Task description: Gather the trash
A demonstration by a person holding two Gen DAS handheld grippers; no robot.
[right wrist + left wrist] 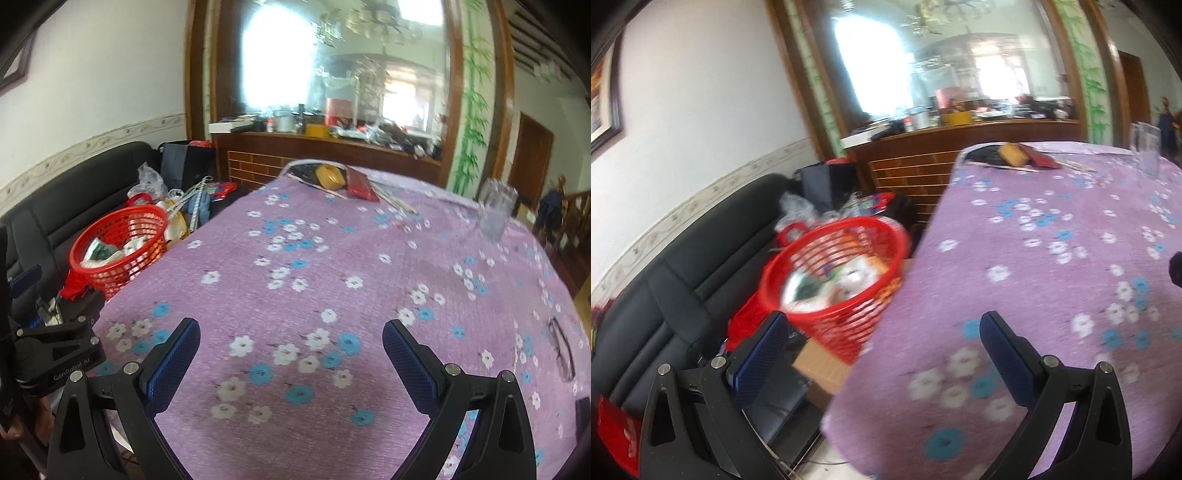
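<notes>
Blue-padded fingers of the left gripper (882,325) are standing wide apart at the near edge of the left wrist view, gripping nothing; one finger is hanging over the gap beside the table, the other over the purple flowered tablecloth (1052,236). Just left of the table, the red basket (834,280) is sitting beside a black sofa (683,266), and it is holding white and green wrappers and other trash (834,288), blurred in this view. A cardboard box (823,365) is lying under the basket's near side.

Over on the right wrist view, the right gripper (291,328) is spreading its fingers equally wide above the cloth, with nothing between them. The same basket (118,251) is showing at the left edge of the table, trash inside it. At the far edge of the table a yellow tape roll (330,176), a red packet (360,186) and thin sticks (391,199) are lying close together. A clear glass jar (495,210) is standing upright at the far right.
</notes>
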